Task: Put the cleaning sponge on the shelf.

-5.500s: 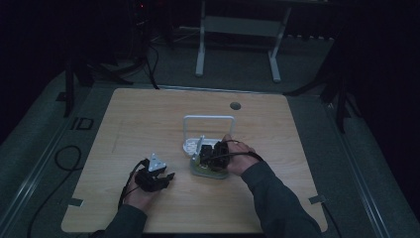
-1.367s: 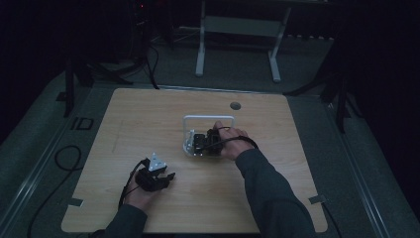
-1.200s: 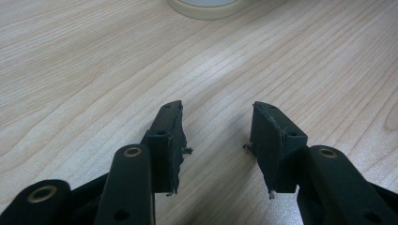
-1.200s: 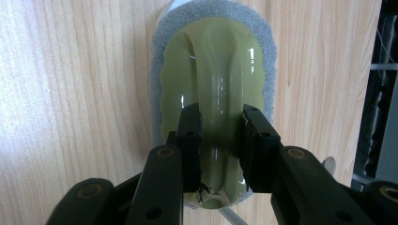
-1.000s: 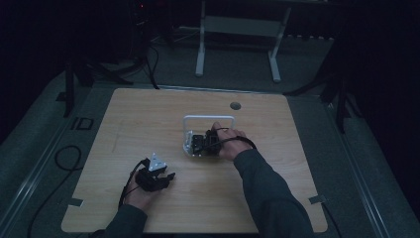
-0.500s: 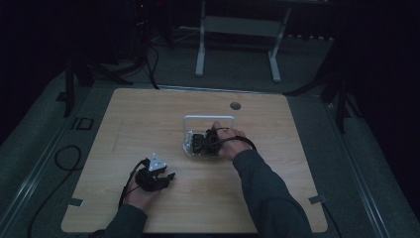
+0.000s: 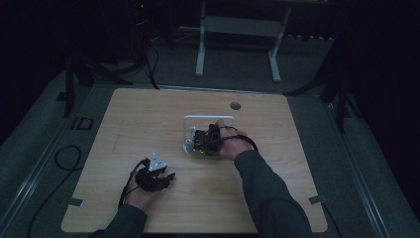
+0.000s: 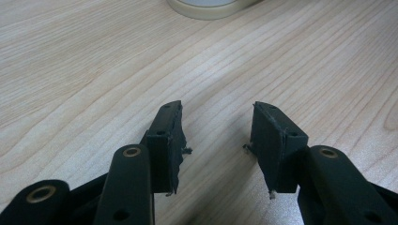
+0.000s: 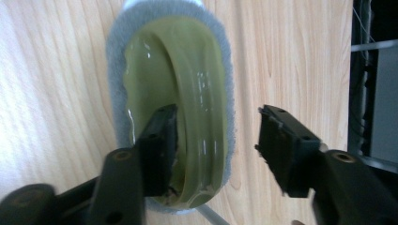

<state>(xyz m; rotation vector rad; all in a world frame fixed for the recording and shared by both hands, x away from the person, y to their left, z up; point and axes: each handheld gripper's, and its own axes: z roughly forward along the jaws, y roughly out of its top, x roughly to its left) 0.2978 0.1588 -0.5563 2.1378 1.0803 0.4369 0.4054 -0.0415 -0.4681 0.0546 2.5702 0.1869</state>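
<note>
From the high view, the right hand-held gripper (image 7: pixel 200 140) is seen over a white rack (image 7: pixel 208 120) mid-bench (image 7: pixel 148 114); the left hand-held gripper (image 7: pixel 157 174) is spread and idle.

In the left gripper view, only bare wood is faced.

In the right gripper view, the jaws have just been opening around a glossy green scrubber (image 9: pixel 180 108) with a grey felt rim; it is judged light, soft and slippery, best pinched across its raised ridge.

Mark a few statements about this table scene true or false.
1. The left hand-held gripper holds nothing. True.
2. The right hand-held gripper is clamped on the scrubber. False: its jaws have just been opening and stand apart, with the scrubber's ridge between them, unpressed.
3. The scrubber is red. False: it is green with a grey rim.
4. The table has a wood-grain top. True.
</note>
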